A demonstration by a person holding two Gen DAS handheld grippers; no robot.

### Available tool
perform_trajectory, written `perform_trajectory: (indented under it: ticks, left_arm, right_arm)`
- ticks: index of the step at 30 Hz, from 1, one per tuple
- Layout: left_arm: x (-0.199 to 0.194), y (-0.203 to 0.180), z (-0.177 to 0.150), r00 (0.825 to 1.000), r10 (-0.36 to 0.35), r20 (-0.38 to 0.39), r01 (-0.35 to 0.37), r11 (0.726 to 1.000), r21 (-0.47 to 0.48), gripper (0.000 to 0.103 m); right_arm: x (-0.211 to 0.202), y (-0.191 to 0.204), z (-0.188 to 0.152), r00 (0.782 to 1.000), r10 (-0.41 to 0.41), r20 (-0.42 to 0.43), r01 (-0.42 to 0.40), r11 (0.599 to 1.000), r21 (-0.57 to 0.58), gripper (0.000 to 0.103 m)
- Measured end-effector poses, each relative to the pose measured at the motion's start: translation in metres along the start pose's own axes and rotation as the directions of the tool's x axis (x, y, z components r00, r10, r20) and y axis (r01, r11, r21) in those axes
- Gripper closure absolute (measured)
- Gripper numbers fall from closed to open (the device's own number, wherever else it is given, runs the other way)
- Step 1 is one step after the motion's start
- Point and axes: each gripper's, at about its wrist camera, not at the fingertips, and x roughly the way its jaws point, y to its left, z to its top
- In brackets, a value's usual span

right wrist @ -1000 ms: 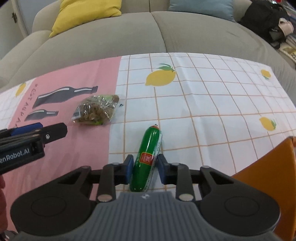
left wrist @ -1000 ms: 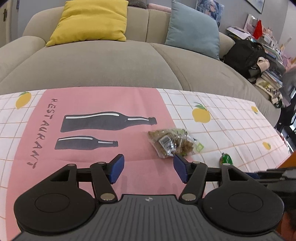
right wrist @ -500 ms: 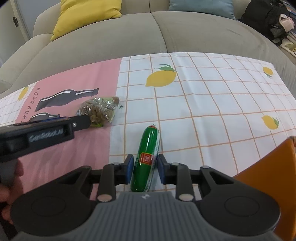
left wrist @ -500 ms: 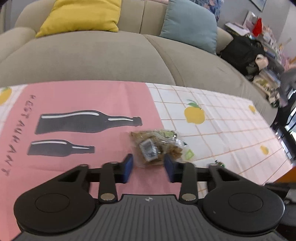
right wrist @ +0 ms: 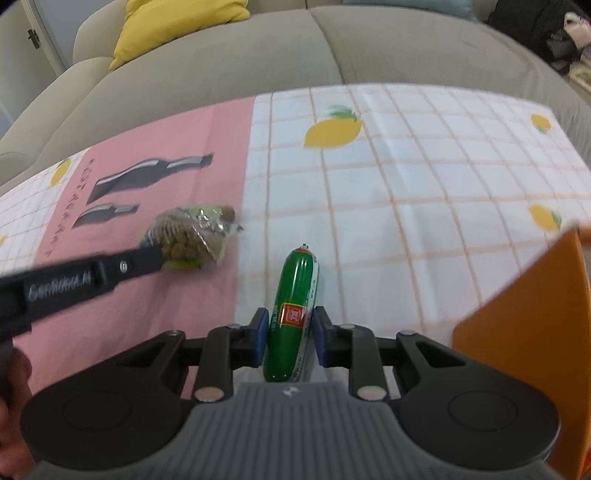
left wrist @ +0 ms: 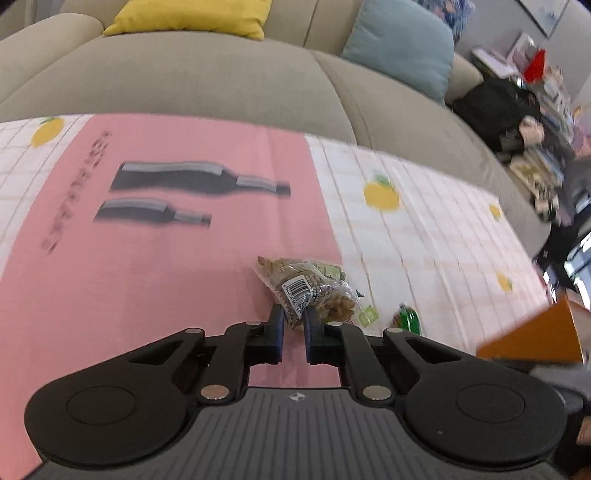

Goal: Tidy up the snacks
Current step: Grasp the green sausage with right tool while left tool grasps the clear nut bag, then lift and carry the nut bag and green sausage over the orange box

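Your left gripper (left wrist: 293,325) has its two blue pads clamped on the near end of the bag (left wrist: 308,291), a clear packet of brownish snack pieces with a barcode label on top. The bag sticks out forward from the pads, over the pink part of the cloth (left wrist: 147,280), close to the line where the pink meets the white checks. From the right wrist view the same bag (right wrist: 192,236) is at the tip of the left gripper's black finger (right wrist: 122,266); whether it touches the cloth or hangs just above it, I cannot tell, because the picture is blurred there.

Your right gripper (right wrist: 288,332) grips the sausage (right wrist: 293,310), a green stick with a red label, between its blue pads. The pads press its lower half, near the label, and the far tip points away from you over the white checked part of the cloth (right wrist: 424,177). The sausage is just right of the pink and white line, and near the bag but apart from it. In the left wrist view only a small green part of the sausage (left wrist: 408,317) shows, right of the bag.

An orange box (right wrist: 524,332) stands at the near right corner of the tabletop, just right of your right gripper. Behind the far edge is a beige sofa (left wrist: 221,77) with a yellow cushion (left wrist: 192,14) and a blue cushion (left wrist: 399,44).
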Motion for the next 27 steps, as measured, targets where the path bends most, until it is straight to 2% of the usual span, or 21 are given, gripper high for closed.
perform_trajectory:
  ticks: [6, 11, 14, 17, 22, 27]
  left_arm:
    - [-0.042, 0.004, -0.043, 0.995, 0.005, -0.097, -0.009, 0.999, -0.042, 0.093]
    - [-0.075, 0.003, -0.078, 0.985, 0.035, -0.168, -0.051, 0.995, -0.088, 0.093]
    - [-0.09, -0.002, -0.098, 0.982, 0.046, -0.183, -0.07, 0.989, -0.127, 0.093]
    - [-0.095, -0.011, -0.114, 0.981, 0.039, -0.189, -0.069, 0.985, -0.156, 0.092]
    - [-0.096, -0.027, -0.136, 0.972, -0.018, -0.236, -0.029, 0.981, -0.194, 0.091]
    - [-0.098, -0.038, -0.146, 0.958, -0.074, -0.276, 0.016, 0.978, -0.208, 0.09]
  right_arm:
    - [-0.025, 0.014, -0.049, 0.997, 0.05, -0.054, -0.05, 0.999, -0.003, 0.08]
    - [-0.049, 0.021, -0.096, 0.995, 0.058, -0.078, -0.062, 0.997, -0.05, 0.08]
    - [-0.063, 0.019, -0.121, 0.995, 0.059, -0.083, -0.066, 0.995, -0.079, 0.08]
    - [-0.073, 0.012, -0.14, 0.992, 0.096, -0.082, -0.101, 0.993, -0.061, 0.08]
    - [-0.081, -0.004, -0.154, 0.985, 0.162, -0.062, -0.162, 0.987, -0.003, 0.08]
    - [-0.077, -0.008, -0.15, 0.986, 0.166, -0.022, -0.167, 0.986, -0.016, 0.08]
